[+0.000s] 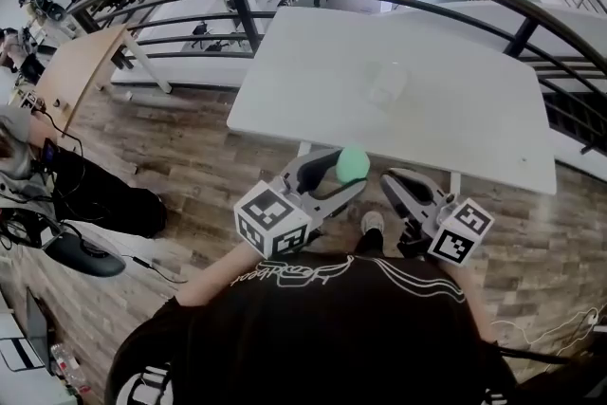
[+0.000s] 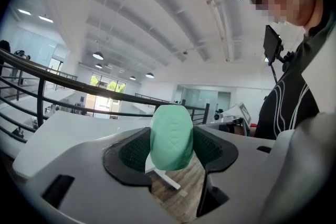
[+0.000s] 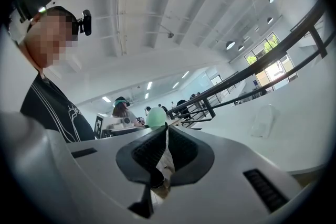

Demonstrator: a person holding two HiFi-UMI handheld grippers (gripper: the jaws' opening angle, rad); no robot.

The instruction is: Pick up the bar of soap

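The left gripper (image 1: 341,175) was clamped on the green bar of soap (image 2: 171,136), its two padded jaws pressing the bar's sides and holding it upright in the air. The bar was clear of the white counter (image 1: 474,109), above the wooden floor (image 1: 190,156) by the counter's near edge. Just to its right, the right gripper (image 3: 164,147) held nothing, its jaws drawn together to a thin slit.
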